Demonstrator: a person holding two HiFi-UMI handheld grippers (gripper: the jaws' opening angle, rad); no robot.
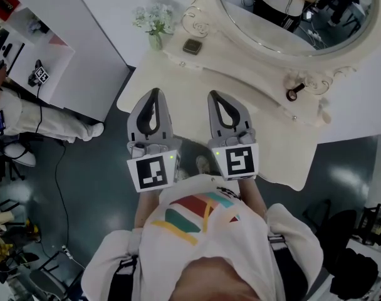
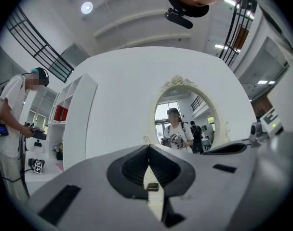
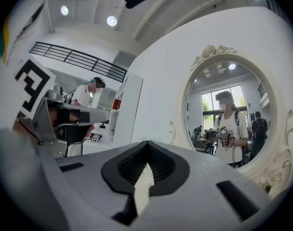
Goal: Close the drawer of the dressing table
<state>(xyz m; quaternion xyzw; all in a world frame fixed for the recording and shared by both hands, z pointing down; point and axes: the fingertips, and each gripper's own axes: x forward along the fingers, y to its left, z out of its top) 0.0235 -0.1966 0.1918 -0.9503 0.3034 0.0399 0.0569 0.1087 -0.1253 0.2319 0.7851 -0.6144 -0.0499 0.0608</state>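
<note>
Well, the left claw (image 1: 154, 93) and right claw (image 1: 213, 95) are both closed and empty, side by side over the desk (image 1: 178, 80). Flowers (image 1: 154, 19) stand at 12 o'clock, the mirror (image 1: 284, 14) at 1. The drawer cannot be made out.

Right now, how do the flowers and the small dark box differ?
The flowers are pale and upright in a vase; the box is dark, square and low. The flowers stand at the dressing table's corner, the box nearer the mirror. Both rest on its top.
</note>
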